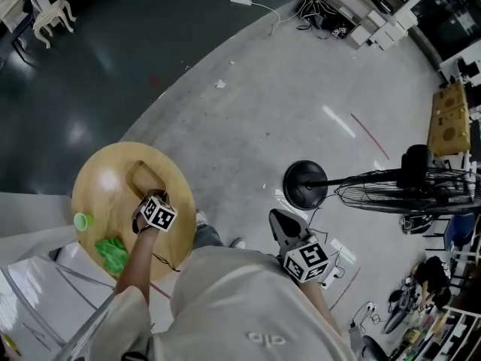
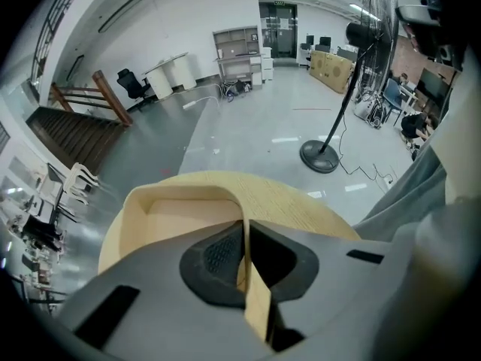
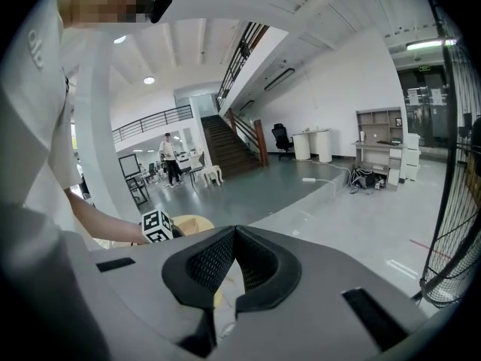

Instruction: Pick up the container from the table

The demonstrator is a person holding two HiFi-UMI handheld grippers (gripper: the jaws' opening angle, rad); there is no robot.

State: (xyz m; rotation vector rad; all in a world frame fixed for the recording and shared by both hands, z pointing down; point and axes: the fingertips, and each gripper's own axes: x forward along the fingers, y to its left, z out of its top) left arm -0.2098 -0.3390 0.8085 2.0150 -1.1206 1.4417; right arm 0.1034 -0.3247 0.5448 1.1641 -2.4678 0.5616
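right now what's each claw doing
Left claw: closed on the container wall.
Right claw: closed, holding nothing.

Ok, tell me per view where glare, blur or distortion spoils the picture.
Head view: lamp glare on the dark floor and a sheen on the round table. Left gripper view: fisheye bending, black corners, the container wall close and soft. Right gripper view: same curved edges, the fan bowed.

A small green cup [image 1: 83,221] and a crumpled green cloth [image 1: 113,254] are seen at eight o'clock in the head view, a black pedestal fan [image 1: 304,184] is stood on the grey floor [image 1: 248,104] at three o'clock, and a white chair [image 1: 52,13] is placed at eleven o'clock.
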